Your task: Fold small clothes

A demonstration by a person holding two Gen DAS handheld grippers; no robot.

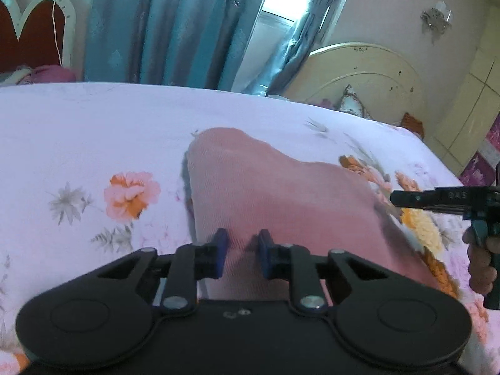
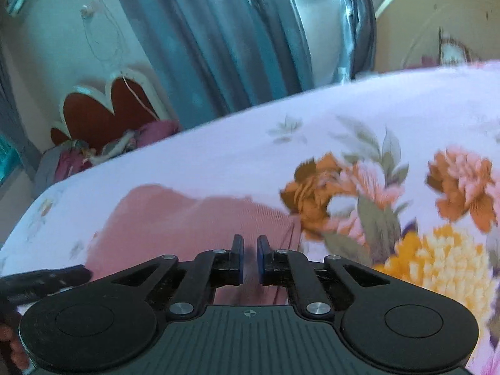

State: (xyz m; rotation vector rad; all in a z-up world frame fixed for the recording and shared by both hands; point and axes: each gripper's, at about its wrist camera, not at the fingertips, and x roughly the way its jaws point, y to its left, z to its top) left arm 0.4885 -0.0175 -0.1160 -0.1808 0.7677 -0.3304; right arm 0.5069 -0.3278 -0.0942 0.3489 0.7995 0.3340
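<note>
A pink ribbed garment (image 1: 265, 187) lies on the floral bedsheet (image 1: 93, 131); it also shows in the right wrist view (image 2: 187, 218). My left gripper (image 1: 240, 243) sits low over the garment's near part, its blue pads (image 1: 222, 247) a small gap apart with cloth showing between them. My right gripper (image 2: 250, 250) hovers at the garment's right edge, pads (image 2: 239, 256) nearly together with a narrow gap. The right gripper also shows at the right edge of the left wrist view (image 1: 397, 198). Whether either pinches cloth is unclear.
The bed's sheet (image 2: 375, 109) has large orange and yellow flowers (image 2: 437, 265). Teal curtains (image 1: 172, 25) hang behind. A cream headboard (image 1: 368, 75) stands at the far right, a red and white headboard (image 1: 34, 31) at the far left.
</note>
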